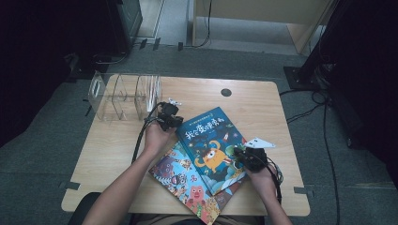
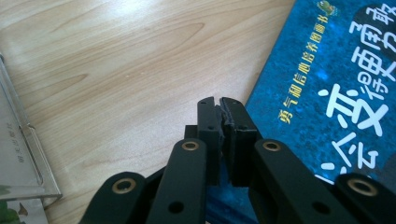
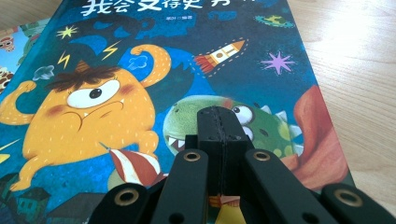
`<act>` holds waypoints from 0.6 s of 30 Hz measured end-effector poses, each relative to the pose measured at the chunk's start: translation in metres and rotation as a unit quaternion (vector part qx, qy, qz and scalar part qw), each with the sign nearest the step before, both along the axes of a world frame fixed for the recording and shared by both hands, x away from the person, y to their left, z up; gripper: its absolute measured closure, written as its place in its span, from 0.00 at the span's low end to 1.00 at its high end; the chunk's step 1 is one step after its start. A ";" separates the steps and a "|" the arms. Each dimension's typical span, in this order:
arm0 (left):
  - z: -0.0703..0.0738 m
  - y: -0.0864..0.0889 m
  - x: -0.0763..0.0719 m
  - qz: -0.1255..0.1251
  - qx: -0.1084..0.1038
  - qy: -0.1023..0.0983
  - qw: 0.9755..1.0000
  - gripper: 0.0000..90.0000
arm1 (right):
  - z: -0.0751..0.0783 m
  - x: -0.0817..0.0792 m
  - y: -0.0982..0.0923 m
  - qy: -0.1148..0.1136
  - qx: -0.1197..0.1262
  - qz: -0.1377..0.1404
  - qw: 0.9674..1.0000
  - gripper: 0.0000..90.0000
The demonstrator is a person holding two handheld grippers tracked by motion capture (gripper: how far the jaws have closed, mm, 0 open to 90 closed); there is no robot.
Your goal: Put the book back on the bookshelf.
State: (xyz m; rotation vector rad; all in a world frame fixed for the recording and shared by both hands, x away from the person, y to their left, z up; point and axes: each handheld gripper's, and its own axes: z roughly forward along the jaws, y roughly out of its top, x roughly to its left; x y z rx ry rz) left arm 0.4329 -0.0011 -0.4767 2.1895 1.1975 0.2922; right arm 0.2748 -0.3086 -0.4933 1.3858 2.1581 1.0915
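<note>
**Both claws clenched at the blue book**

Looking down in the high view on the blue book, lying aslant at the middle of the wooden table and overlapping a second book with a bright monster cover towards the lower centre.

Holding the left gripper at the blue book's upper-left edge, just right of the clear plastic rack standing at the table's upper left. Showing, in the left gripper view, the left gripper with jaws pressed together over bare table, the blue book filling the right side and the rack's wall crowding the lower left. Not telling whether a cover edge is pinched there.

Keeping the right gripper over the blue book's lower-right part. Showing, in the right gripper view, the right gripper clenched on nothing, jaws sealed above the green dinosaur printed on the blue book, with the second book peeking in at the upper left and table at the right.

Leaving a dark round grommet well apart near the table's far edge.
</note>
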 end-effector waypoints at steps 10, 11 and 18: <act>0.000 0.005 -0.009 0.000 -0.011 0.011 1.000 1.00 | 0.000 0.001 -0.004 0.004 0.005 -0.002 1.000 1.00; 0.000 0.006 -0.009 -0.002 -0.011 0.013 1.000 1.00 | 0.000 0.002 -0.005 0.005 0.005 -0.001 1.000 1.00; 0.001 0.011 -0.019 -0.001 -0.016 0.027 0.999 1.00 | 0.000 0.004 -0.008 0.009 0.009 -0.001 1.000 1.00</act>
